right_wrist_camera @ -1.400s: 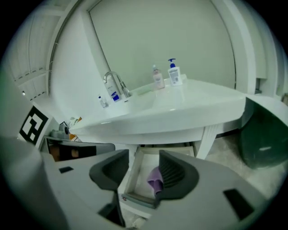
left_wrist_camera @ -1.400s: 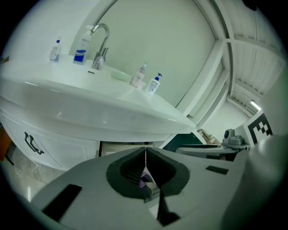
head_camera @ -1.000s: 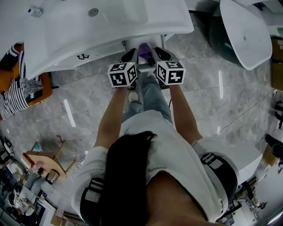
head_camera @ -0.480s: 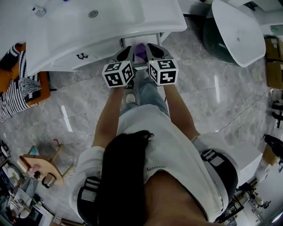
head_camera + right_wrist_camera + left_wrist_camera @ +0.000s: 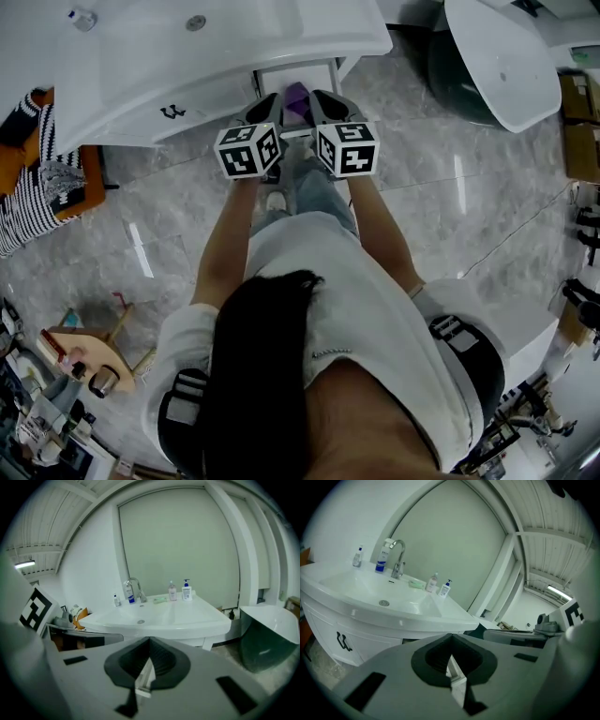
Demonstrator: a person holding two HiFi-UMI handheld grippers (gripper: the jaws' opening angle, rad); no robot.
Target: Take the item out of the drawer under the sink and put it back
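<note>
In the head view my left gripper (image 5: 265, 101) and right gripper (image 5: 323, 99) are held side by side in front of the white sink (image 5: 187, 56). Their tips reach the open drawer (image 5: 298, 67) under it. A purple item (image 5: 296, 94) shows between the two grippers at the drawer; I cannot tell whether either touches it. In the left gripper view the left gripper (image 5: 452, 667) has its jaws closed together with nothing purple between them. The right gripper (image 5: 146, 667) looks the same in its own view. Only a thin white edge shows through each gap.
A tap (image 5: 396, 557) and small bottles (image 5: 186, 590) stand on the sink's back edge. A dark tub with a white rim (image 5: 506, 66) is at the right. A person in a striped sleeve (image 5: 28, 187) and a wooden stool (image 5: 84, 356) are at the left. The floor is grey marble.
Both grippers have moved together up toward the sink's front edge, and the purple item stays between them.
</note>
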